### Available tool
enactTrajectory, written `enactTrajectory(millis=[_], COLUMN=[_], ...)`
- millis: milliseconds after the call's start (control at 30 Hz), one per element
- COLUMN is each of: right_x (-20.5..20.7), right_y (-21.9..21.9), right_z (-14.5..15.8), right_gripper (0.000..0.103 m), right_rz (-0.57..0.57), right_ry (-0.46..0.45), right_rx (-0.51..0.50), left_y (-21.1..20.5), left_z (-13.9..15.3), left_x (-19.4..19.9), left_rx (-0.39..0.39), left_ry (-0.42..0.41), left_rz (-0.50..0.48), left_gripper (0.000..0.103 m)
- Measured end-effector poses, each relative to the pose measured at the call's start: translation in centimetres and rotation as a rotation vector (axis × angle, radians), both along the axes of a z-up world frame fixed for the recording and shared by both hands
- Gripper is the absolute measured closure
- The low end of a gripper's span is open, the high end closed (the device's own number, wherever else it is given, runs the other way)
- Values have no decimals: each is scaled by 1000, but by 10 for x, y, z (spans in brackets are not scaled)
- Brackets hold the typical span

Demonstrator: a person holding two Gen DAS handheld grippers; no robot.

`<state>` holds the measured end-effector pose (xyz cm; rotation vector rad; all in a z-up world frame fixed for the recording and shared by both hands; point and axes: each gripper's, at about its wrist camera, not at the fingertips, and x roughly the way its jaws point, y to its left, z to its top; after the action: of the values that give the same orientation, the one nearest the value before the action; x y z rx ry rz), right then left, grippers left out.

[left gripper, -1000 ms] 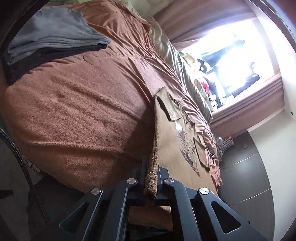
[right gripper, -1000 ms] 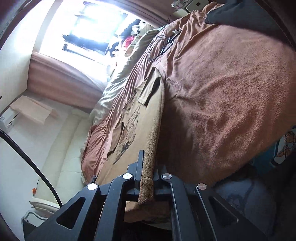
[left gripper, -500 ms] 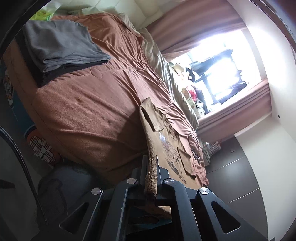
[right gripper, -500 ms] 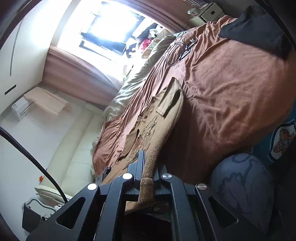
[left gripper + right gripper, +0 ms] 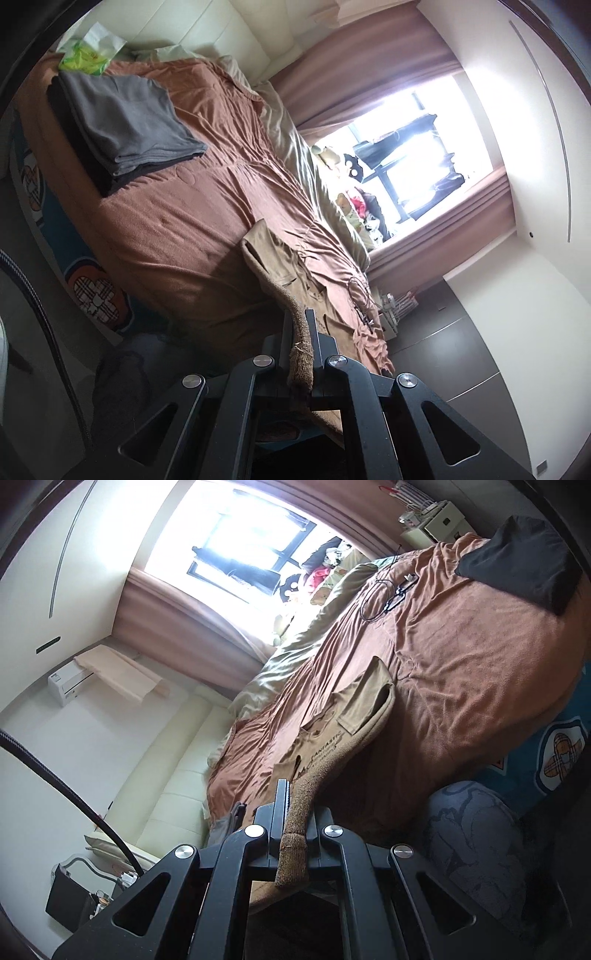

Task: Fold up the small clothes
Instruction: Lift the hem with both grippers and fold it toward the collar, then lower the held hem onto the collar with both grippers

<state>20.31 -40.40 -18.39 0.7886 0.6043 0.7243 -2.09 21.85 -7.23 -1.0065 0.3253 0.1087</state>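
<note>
L hand-held gripper [image 5: 298,325]: jaws closed down to a narrow gap, cloth edge pinched between the fingers [image 5: 284,332], rolled sideways, held above the bed | R hand-held gripper [image 5: 297,805]: jaws likewise closed, ribbed hem clamped between them, rolled sideways, pointing along the bed toward the window

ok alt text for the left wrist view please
The left gripper is clamped on the ribbed hem of a tan printed t-shirt that trails onto a rust-brown bedspread. A folded grey and black clothes stack sits at the far corner.
</note>
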Motion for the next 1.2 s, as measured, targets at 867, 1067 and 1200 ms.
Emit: enactTrajectory(millis=[867,1067,1200], right_x=[156,212,244], right_y=[52,79,94], right_z=[4,27,44], right_gripper=[102,102,102], right_rz=[-7,3,0], right_ry=[24,1,-28], right_rx=[-51,-75,-103], left_y=[42,54,61], left_z=[21,47,61], left_x=[158,211,241], left_rx=[97,148,181], left_ry=[89,100,108], left_rz=[-15,-14,-6], left_gripper=[101,100,100])
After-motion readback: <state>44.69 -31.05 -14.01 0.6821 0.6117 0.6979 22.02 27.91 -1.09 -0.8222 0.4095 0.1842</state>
